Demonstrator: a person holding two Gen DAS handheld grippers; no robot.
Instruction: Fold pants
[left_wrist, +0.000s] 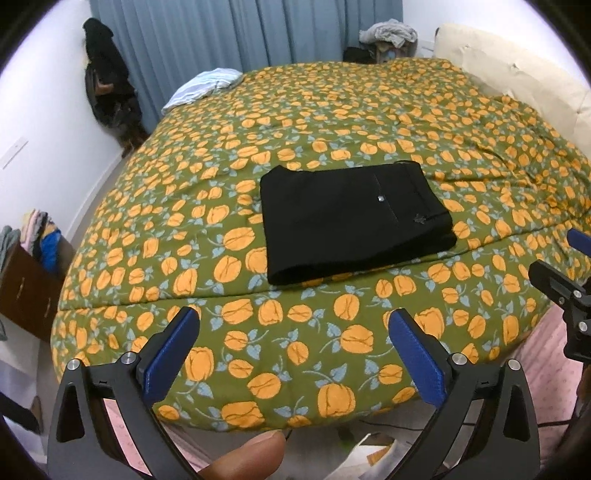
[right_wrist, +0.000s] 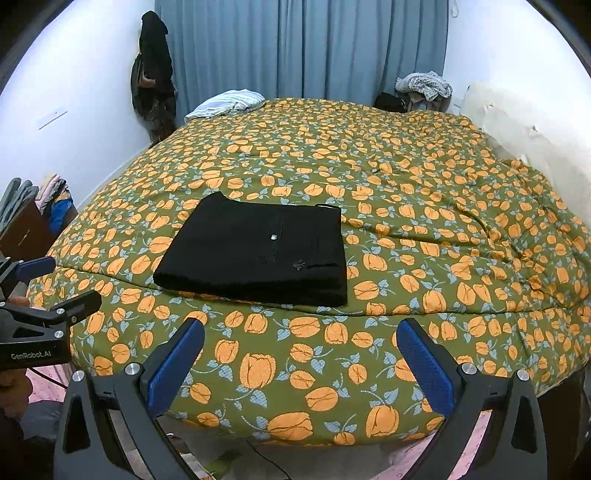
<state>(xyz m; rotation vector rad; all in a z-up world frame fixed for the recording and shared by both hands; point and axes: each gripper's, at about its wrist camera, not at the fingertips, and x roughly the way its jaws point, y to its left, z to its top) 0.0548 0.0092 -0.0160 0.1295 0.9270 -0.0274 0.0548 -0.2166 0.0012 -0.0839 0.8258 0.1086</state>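
Black pants (left_wrist: 354, 221) lie folded into a compact rectangle on the green quilt with orange flowers (left_wrist: 332, 122), a small button showing on top. The right wrist view shows the same pants (right_wrist: 255, 251) left of centre. My left gripper (left_wrist: 295, 328) hangs open over the bed's near edge, well short of the pants, with nothing between its blue pads. My right gripper (right_wrist: 301, 339) is open too, also back from the pants and holding nothing. Each gripper shows in the other's view: the right gripper (left_wrist: 561, 258) at the right edge, the left gripper (right_wrist: 55, 280) at the left edge.
A striped white cloth (left_wrist: 207, 86) lies at the bed's far left corner. Clothes are heaped (left_wrist: 388, 33) behind the bed by the blue curtain (left_wrist: 240, 33). A cream headboard (left_wrist: 517, 70) runs along the right. A brown dresser with clothes (left_wrist: 26, 280) stands at left. A thumb (left_wrist: 251, 456) shows below.
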